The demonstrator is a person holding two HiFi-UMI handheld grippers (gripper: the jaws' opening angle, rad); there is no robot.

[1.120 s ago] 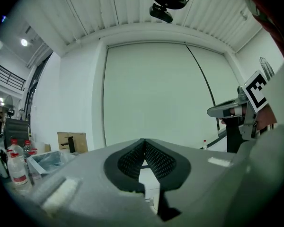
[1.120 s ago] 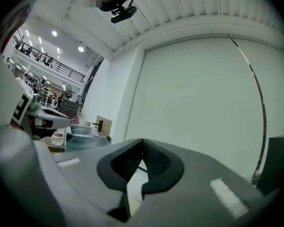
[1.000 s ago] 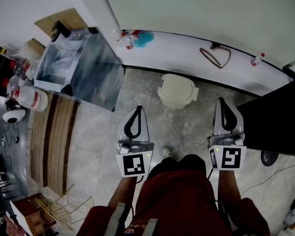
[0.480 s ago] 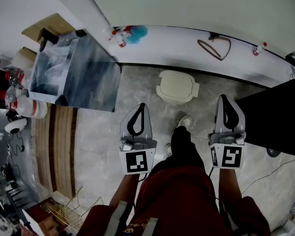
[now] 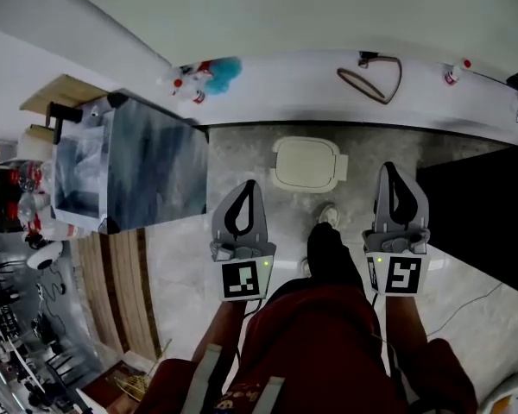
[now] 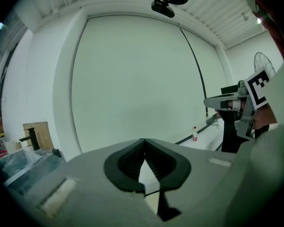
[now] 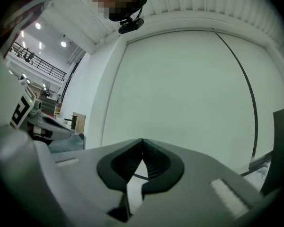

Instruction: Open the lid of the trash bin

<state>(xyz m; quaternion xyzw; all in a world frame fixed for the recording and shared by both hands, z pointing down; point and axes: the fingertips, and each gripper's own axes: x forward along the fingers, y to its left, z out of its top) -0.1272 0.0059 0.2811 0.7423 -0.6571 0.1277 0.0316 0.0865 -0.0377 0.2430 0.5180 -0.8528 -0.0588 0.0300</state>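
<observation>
both claws are pressed together on nothing: the left gripper (image 5: pixel 247 185) and right gripper (image 5: pixel 389 169) point forward side by side, well apart. each gripper view shows only its own meeting tips against a pale wall (image 6: pixel 132 79); the bin is out of sight there. in the head view the cream trash bin (image 5: pixel 307 164) sits closed on the floor (image 5: pixel 242 149) by the wall, ahead of and between the two, touched by neither. a shoe (image 5: pixel 327 216) stands just short of it. the black table (image 5: pixel 483 205) at right is cut off by the frame edge.
</observation>
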